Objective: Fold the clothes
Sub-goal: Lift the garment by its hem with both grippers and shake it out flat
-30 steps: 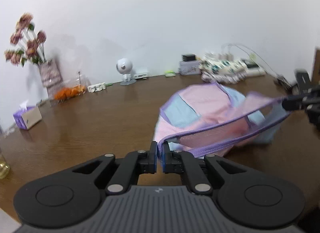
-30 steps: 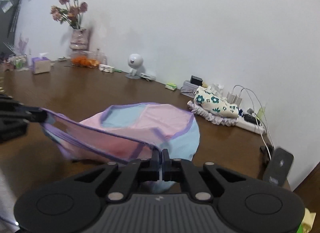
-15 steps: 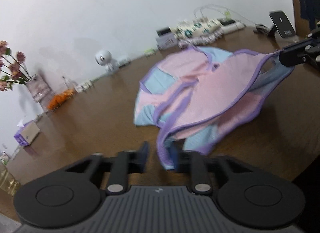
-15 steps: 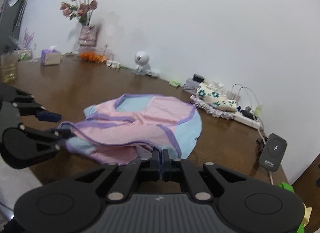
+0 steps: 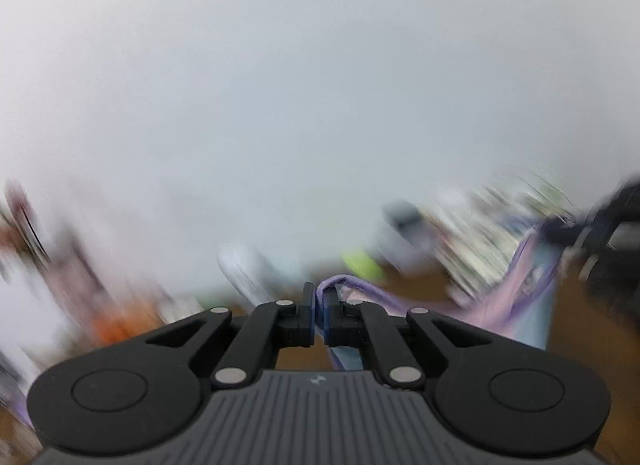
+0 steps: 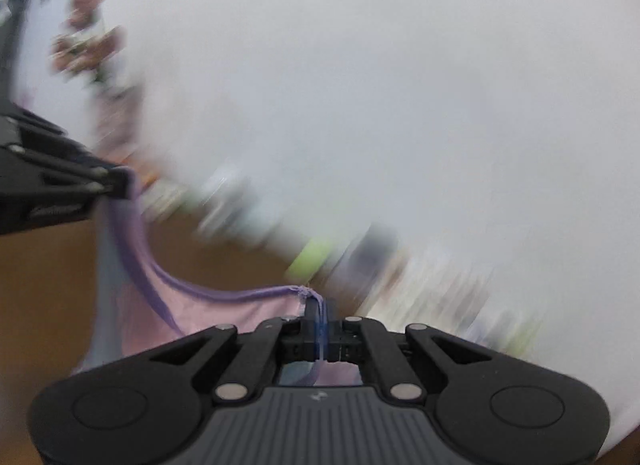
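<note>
The pink and light-blue garment with purple trim hangs stretched between my two grippers, above the brown table. My left gripper is shut on a fold of the purple hem. My right gripper is shut on another part of that hem, and the garment sags away to the left of it. In the right wrist view the left gripper pinches the cloth at the left edge. In the left wrist view the right gripper holds the far corner. Both views are heavily motion-blurred.
A white wall fills most of both views. Blurred clutter runs along the table's back edge, with a vase of pink flowers and a yellow-green item. Bare brown table shows at the left.
Both grippers have risen and now face the wall. The garment, which lay partly on the table, now hangs in the air between them. Both views have become blurred.
</note>
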